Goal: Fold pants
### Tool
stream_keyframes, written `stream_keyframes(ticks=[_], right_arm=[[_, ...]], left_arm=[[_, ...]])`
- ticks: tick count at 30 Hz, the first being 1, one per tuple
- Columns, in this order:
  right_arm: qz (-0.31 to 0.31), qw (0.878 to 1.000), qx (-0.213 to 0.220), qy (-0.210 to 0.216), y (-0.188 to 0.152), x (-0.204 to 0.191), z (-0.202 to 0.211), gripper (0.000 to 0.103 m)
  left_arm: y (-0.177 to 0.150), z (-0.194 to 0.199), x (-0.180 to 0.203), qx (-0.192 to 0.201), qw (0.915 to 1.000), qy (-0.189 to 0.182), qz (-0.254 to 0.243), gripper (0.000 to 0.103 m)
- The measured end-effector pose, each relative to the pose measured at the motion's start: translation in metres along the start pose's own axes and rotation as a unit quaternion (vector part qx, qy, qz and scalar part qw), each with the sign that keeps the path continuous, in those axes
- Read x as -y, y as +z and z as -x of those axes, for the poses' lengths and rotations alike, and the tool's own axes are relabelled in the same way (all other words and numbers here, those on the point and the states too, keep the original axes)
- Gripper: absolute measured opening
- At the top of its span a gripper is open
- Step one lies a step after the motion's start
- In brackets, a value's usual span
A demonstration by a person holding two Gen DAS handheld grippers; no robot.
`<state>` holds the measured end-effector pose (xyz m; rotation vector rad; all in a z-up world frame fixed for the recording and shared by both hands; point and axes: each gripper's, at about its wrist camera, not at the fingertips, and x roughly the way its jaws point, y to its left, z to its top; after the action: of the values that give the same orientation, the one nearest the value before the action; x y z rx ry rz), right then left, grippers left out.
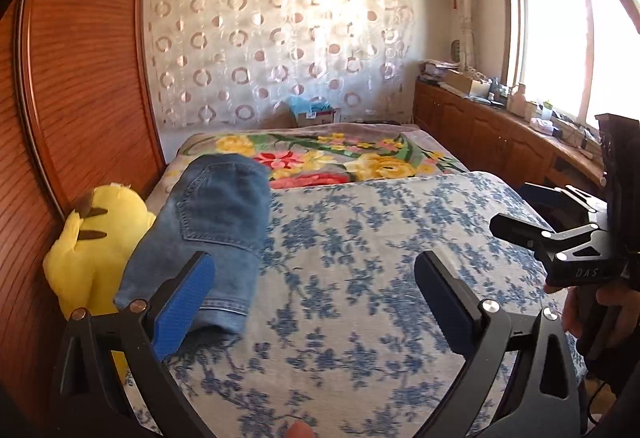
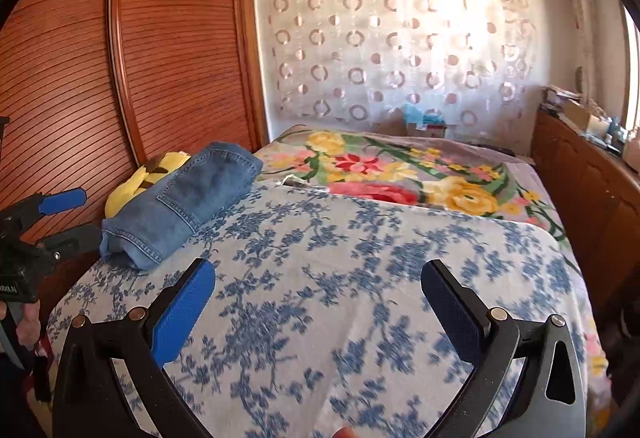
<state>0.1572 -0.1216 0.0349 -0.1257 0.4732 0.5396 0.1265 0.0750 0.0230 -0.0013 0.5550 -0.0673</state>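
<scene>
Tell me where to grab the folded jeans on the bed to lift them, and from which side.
Take the folded jeans at the near short end, where the stacked hem layers face the grippers; the thick bundle sits there. Come in from the near, open bed side, since the yellow plush toy crowds the far side. Both the left gripper and right gripper look open.

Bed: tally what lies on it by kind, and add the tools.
Folded jeans: 1
Yellow plush toy: 1
Covers: 2, the blue-flowered sheet and the floral blanket
Tools: 2, left tool and right tool, both open and empty
Total: 6
</scene>
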Motion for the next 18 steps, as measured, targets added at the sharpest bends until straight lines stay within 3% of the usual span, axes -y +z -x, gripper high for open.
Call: stream_keyframes(ticks=[8,18], right_arm=[[-0.023,0.999,0.027,-0.025,-0.021,0.005,0.057,0.103],[-0.034,0.997,0.046,-0.043,-0.033,0.003,0.095,0.103]], left_arm=[[-0.003,0.015,0.043,0.008,0.9997,0.017,-0.014,0.100],[-0.013,0.036,0.077,0.010,0.9998,0.008,-0.014,0.100]])
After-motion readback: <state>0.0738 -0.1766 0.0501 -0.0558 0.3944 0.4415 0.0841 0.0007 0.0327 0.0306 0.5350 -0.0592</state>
